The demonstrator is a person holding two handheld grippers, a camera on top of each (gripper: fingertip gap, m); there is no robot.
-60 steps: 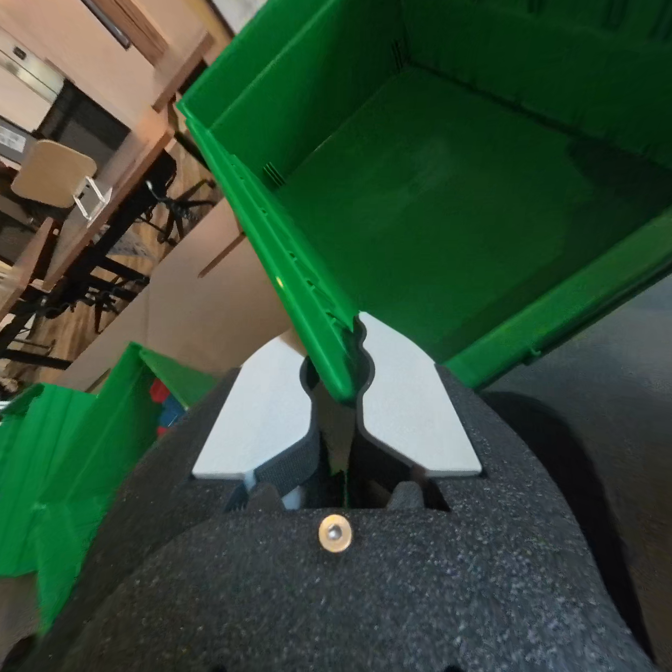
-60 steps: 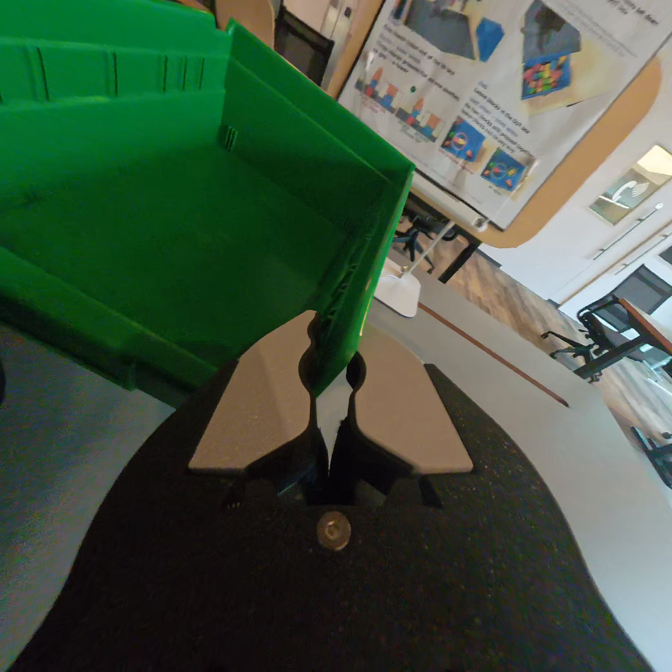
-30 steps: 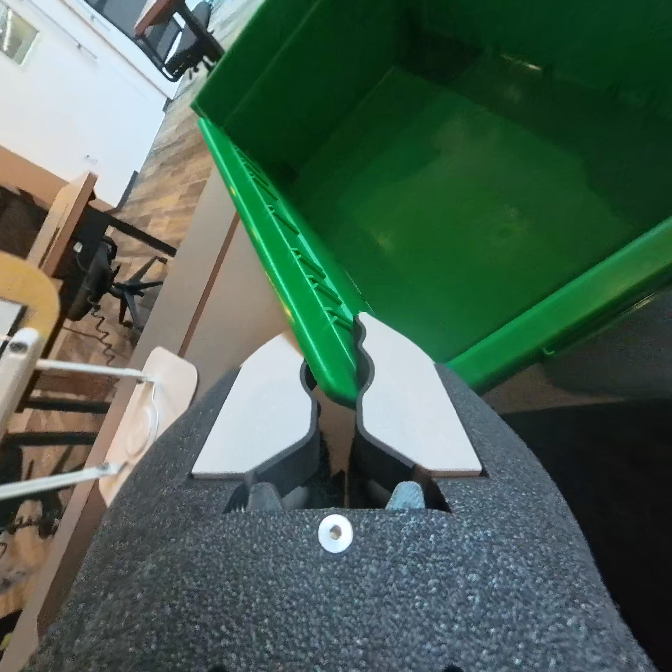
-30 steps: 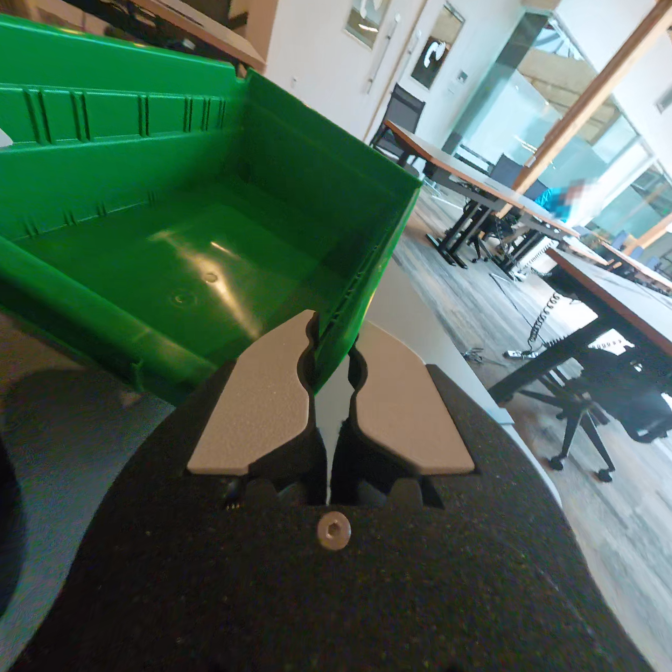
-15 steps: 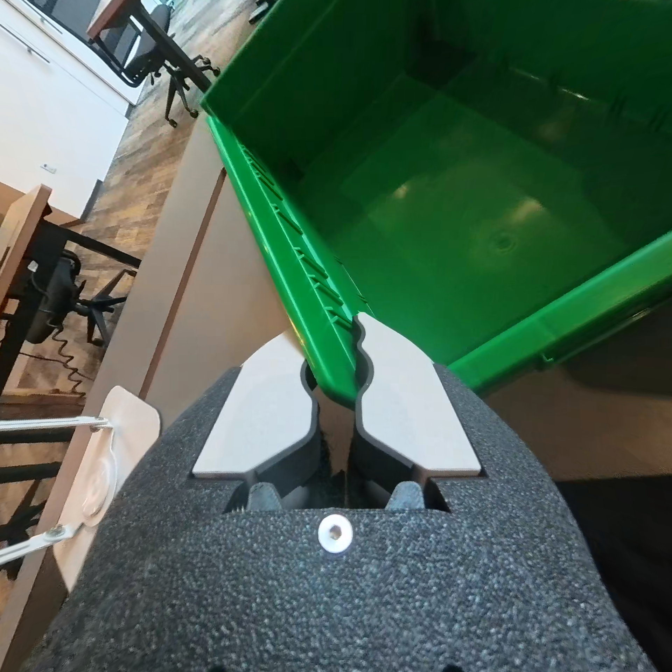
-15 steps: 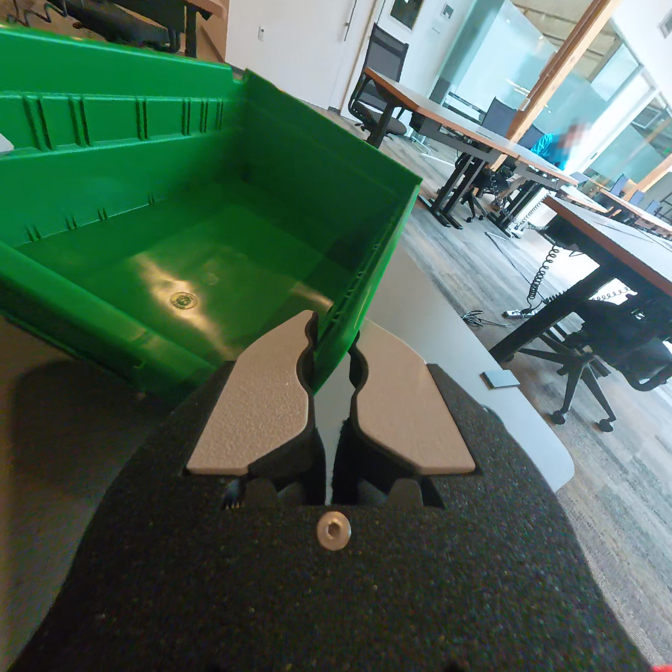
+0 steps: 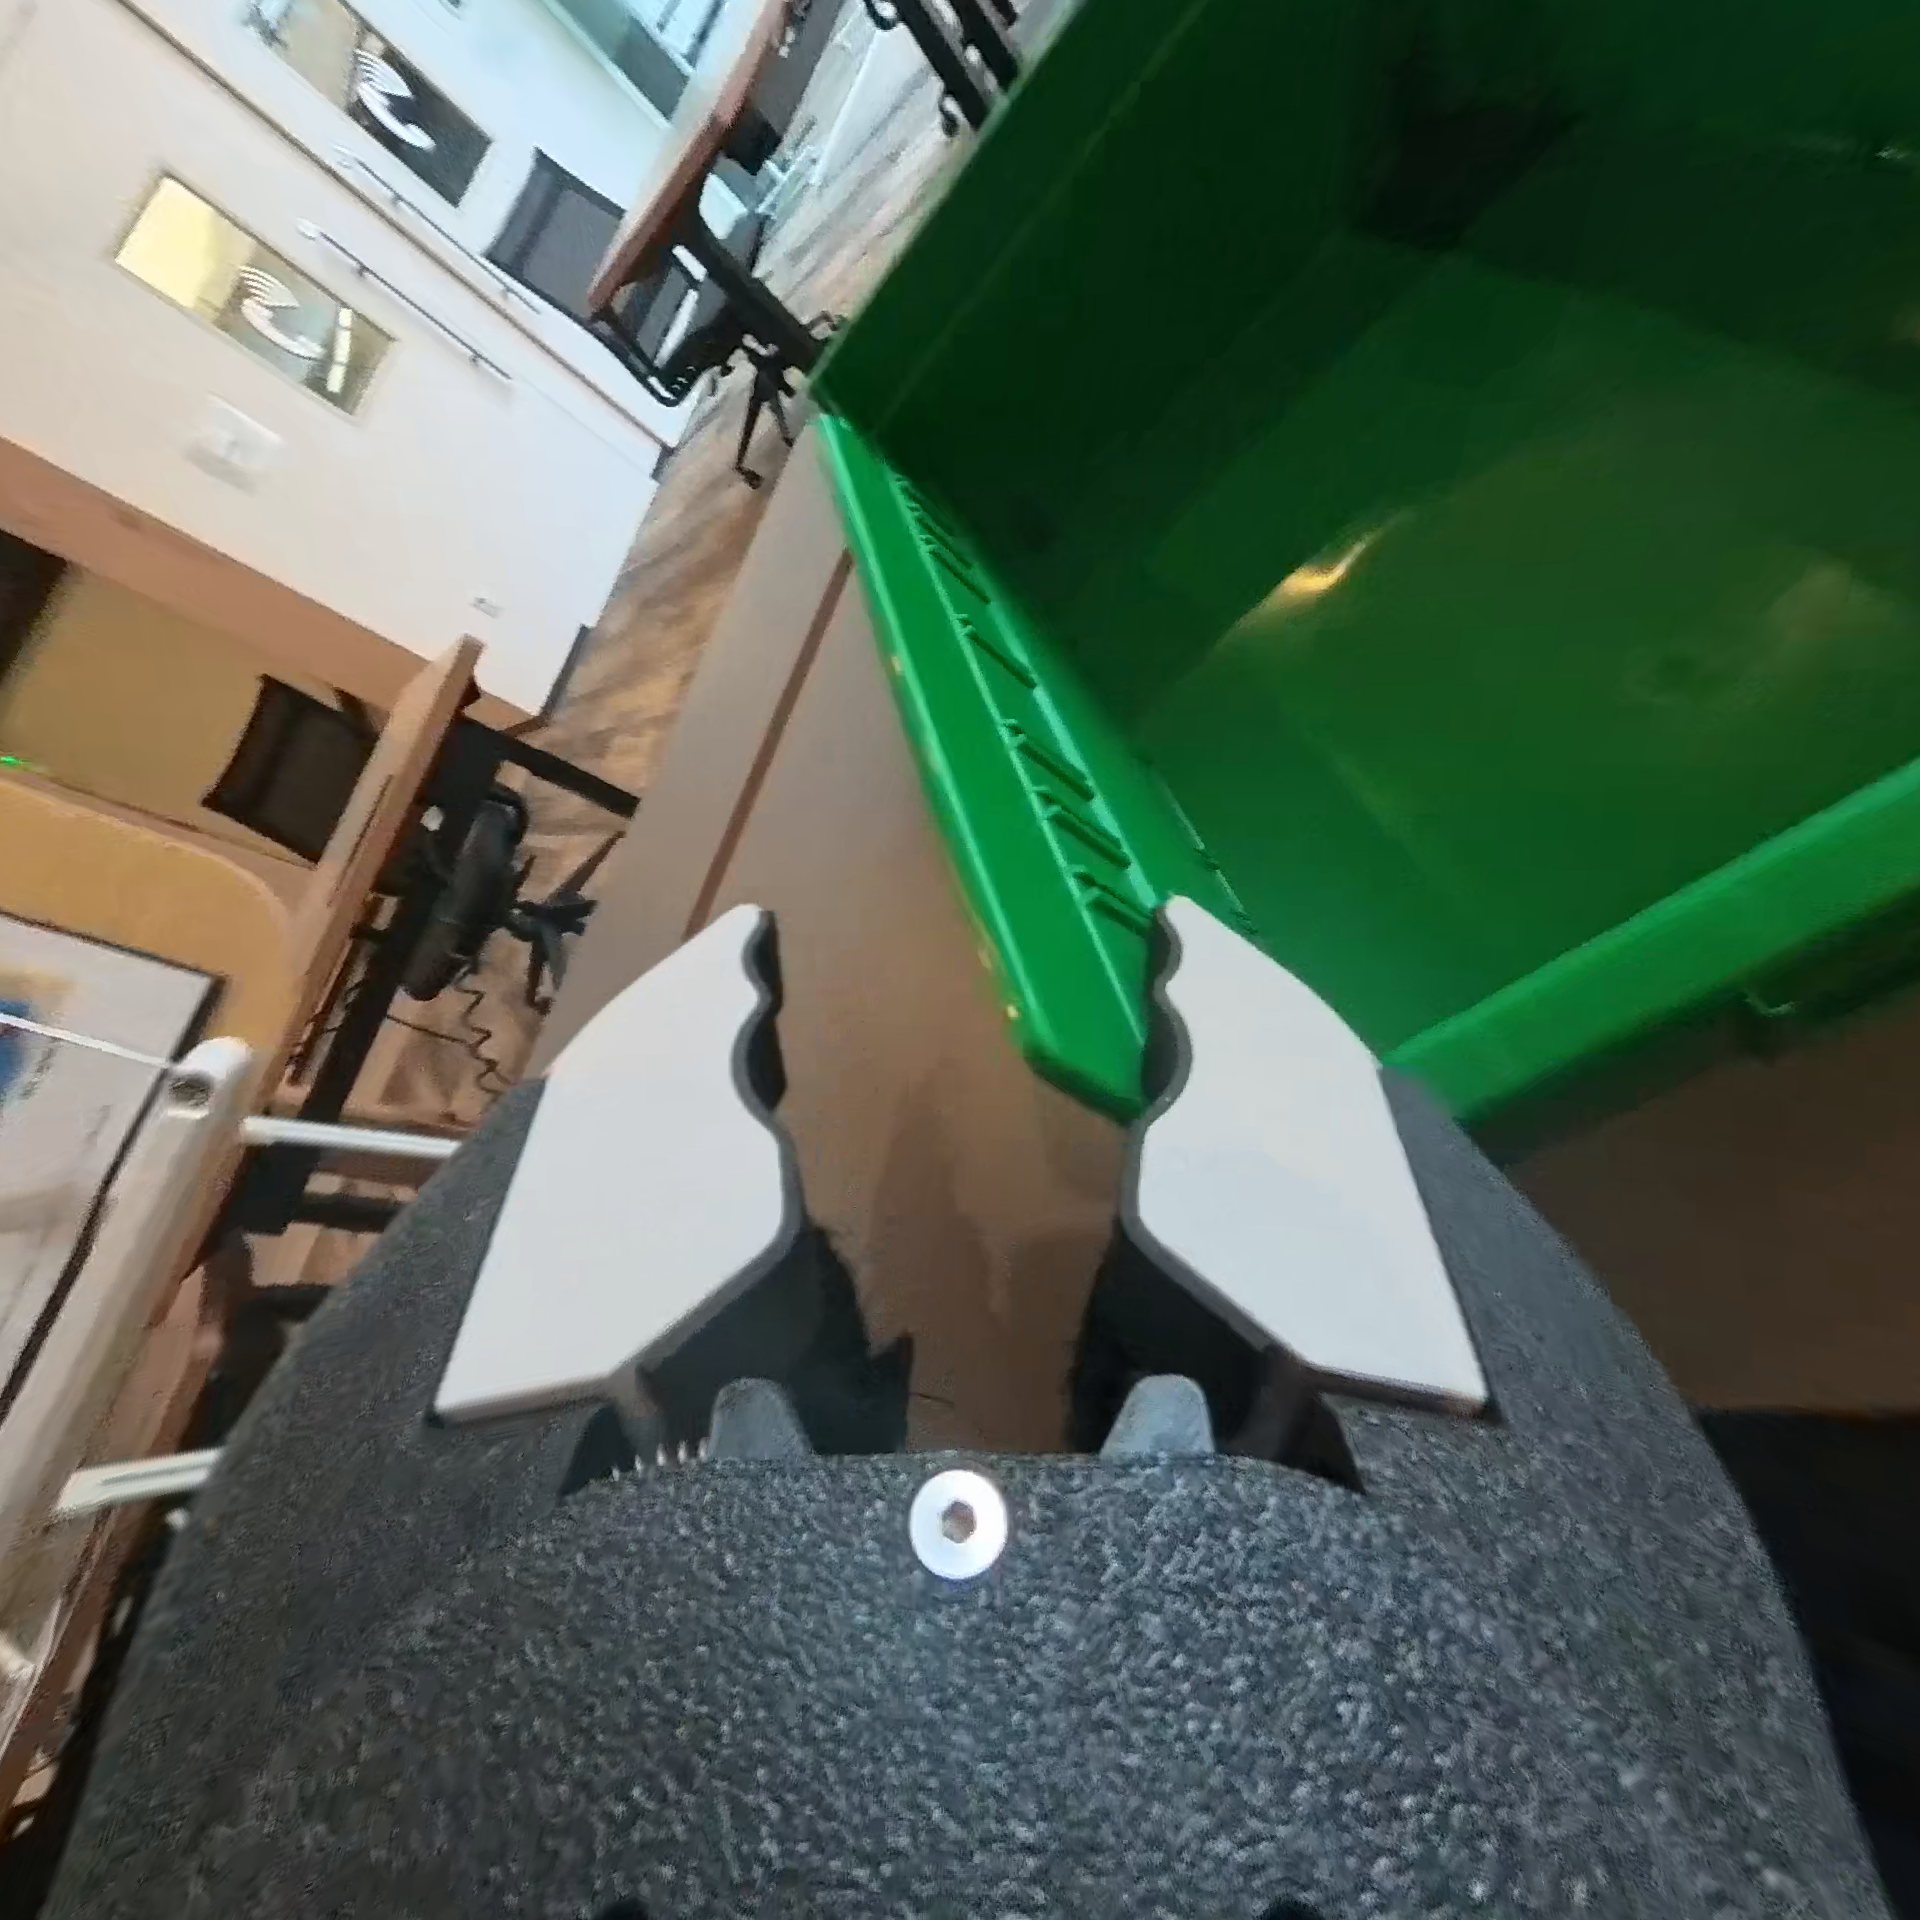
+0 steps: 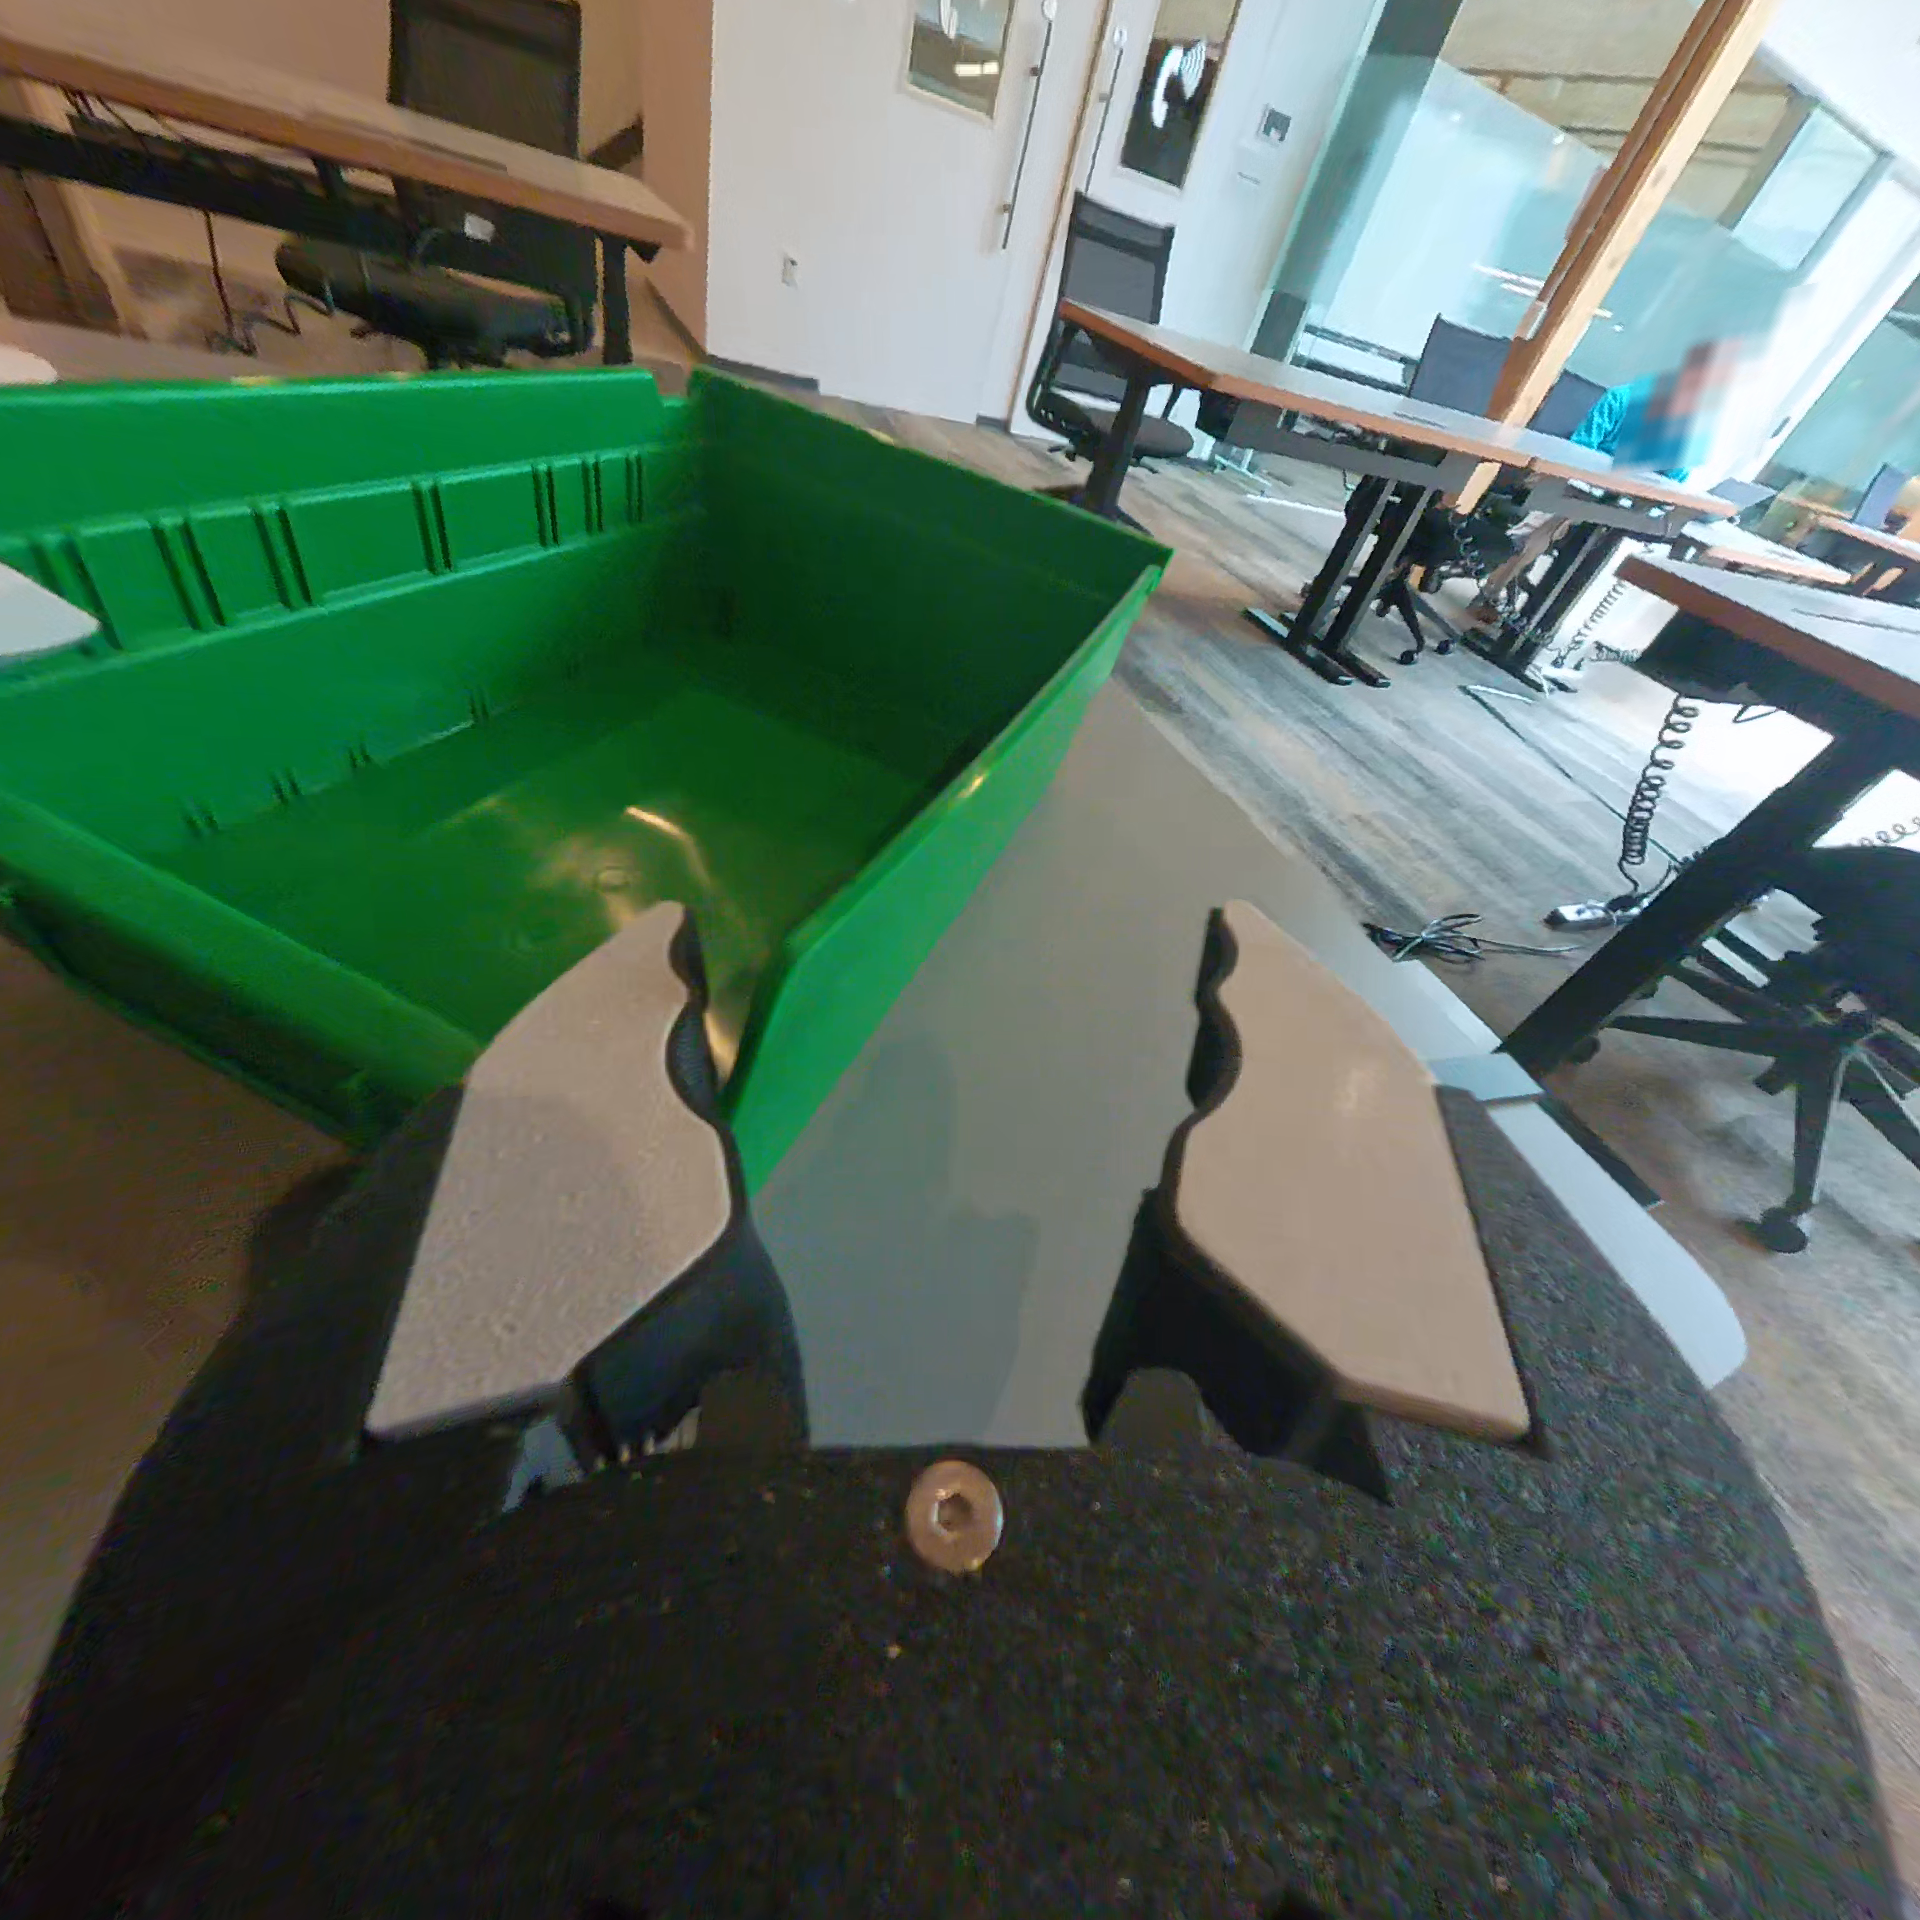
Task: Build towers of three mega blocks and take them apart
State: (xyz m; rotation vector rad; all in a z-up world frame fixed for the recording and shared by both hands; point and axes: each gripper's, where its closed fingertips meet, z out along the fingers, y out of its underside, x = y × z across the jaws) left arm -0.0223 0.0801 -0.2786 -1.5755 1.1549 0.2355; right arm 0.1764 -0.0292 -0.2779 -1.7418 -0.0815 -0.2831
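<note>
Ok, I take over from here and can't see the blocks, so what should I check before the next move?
1. Left claw open: ok.
2. Right claw open: ok.
3. Bin free of both claws: cannot tell; a finger of each sits right at a side wall, with the wall end in each gap.
4. Bin set down on the table: ok, it seems to rest there.
5. Bin empty: ok, bare floor in both views.
6. Blocks within reach: cannot tell; none in either view.

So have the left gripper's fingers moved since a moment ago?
Yes. The left gripper has spread its fingers off the green bin wall; they were clamped on it.
</note>
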